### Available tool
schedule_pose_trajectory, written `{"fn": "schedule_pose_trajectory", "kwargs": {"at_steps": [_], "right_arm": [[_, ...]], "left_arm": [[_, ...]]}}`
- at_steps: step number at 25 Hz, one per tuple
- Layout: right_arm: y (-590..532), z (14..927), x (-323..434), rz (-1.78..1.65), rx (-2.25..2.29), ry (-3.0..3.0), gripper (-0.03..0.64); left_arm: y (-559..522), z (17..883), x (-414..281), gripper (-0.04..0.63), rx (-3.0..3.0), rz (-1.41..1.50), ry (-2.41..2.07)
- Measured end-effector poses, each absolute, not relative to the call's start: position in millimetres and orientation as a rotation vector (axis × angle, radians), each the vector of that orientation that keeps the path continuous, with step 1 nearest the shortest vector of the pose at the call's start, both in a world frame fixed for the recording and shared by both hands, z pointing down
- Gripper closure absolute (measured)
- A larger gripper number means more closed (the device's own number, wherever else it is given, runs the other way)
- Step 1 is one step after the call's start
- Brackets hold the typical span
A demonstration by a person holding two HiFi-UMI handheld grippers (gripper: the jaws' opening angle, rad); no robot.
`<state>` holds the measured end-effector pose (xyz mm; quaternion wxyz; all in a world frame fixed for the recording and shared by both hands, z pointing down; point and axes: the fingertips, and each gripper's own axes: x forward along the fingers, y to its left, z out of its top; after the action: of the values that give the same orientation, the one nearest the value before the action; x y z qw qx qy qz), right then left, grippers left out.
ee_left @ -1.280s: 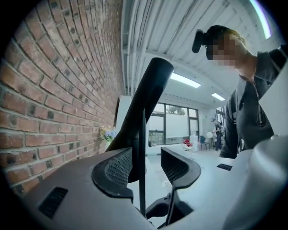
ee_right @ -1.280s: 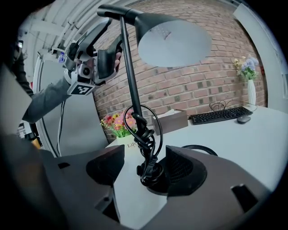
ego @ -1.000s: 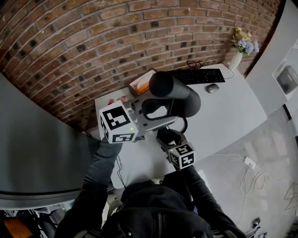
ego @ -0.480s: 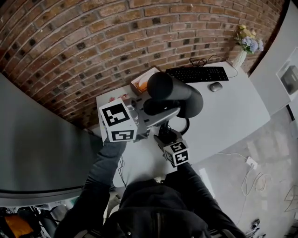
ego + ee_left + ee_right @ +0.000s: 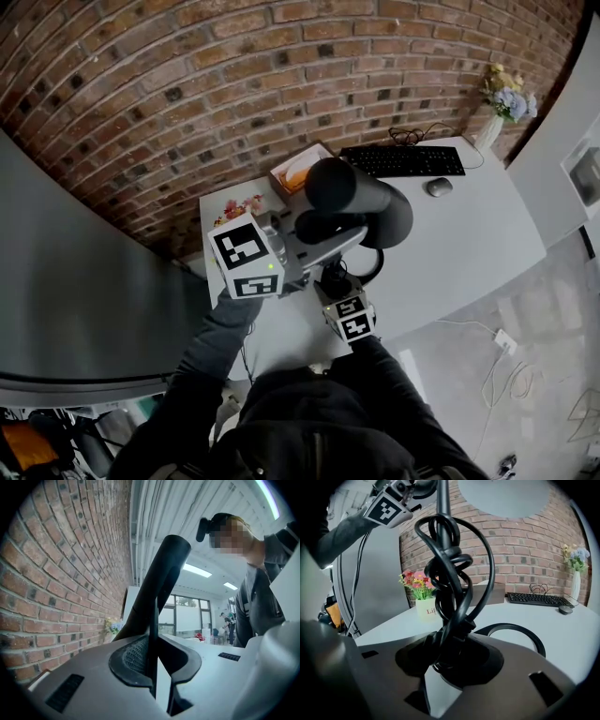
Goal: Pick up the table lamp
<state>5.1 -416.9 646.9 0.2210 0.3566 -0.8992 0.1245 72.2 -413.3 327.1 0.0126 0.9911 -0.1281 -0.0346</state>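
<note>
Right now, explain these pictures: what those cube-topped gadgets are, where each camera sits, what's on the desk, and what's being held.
A person holds a two-jaw gripper in each hand. One picture comes from a camera on their head, looking down; the other two cameras ride on the grippers. On the white desk are a keyboard, mouse, flower vase, small flowerpot and a black table lamp. The left gripper is clamped on the lamp's thin stem; the right gripper's jaws are closing around its wound cord.
</note>
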Motion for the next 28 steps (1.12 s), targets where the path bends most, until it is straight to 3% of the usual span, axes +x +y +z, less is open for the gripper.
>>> {"fn": "schedule_pose_trajectory", "kwargs": {"at_steps": [19, 28], "right_arm": [[-407.9, 639.1, 21.8, 0.44, 0.742, -2.558, 0.462], [-420.1, 591.6, 24.2, 0.388, 0.577, -2.637, 0.462]], "left_arm": [[-445.9, 314.9, 86.1, 0.546, 3.041, -0.119, -0.571], [-476.4, 276.1, 90.3, 0.541, 3.063, -0.17, -0.675]]}}
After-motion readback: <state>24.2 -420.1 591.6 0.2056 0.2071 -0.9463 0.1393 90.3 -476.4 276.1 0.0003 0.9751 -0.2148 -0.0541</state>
